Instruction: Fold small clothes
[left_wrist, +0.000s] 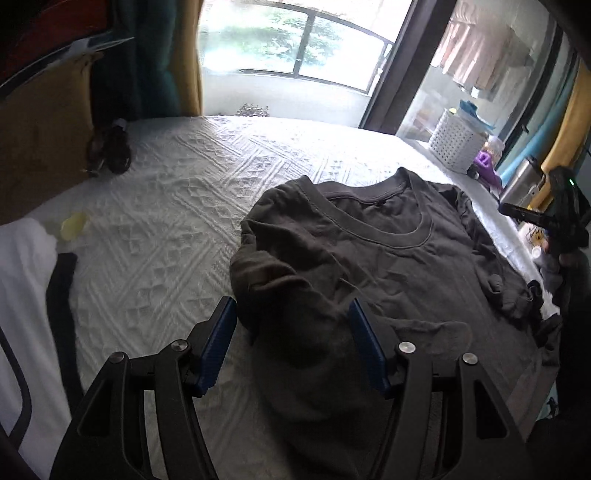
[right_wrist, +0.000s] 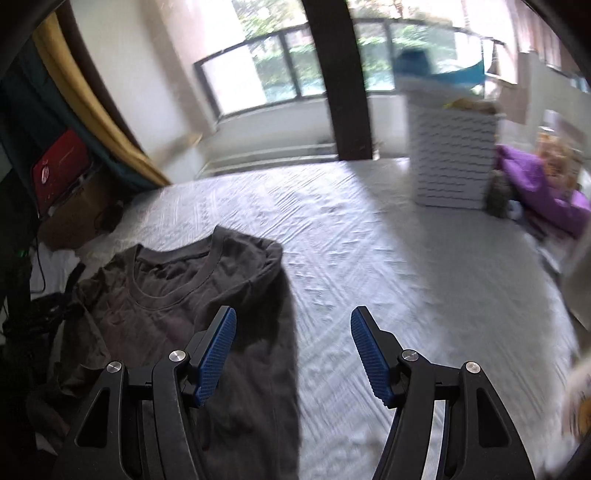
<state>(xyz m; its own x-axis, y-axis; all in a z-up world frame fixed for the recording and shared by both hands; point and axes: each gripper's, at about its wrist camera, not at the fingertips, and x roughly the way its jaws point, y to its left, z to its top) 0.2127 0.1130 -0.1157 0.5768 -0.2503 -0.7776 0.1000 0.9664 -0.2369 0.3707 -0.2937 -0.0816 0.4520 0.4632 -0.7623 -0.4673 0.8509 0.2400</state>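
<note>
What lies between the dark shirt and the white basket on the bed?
Only bare white bedspread lies between the shirt and the basket, as the right wrist view shows.

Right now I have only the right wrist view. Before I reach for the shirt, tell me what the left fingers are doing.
Observer: The left gripper is open above the near side of the dark shirt. Cloth lies under the gap, but the pads pinch nothing.
Operator: Describe that side of the shirt.
Observer: It is thrown inward over the chest in a rumpled heap, not flat.
Operator: Report what lies on the bed beyond it.
Observer: A small pale yellow object sits on the white bedcover, next to a white garment with a black strip.
</note>
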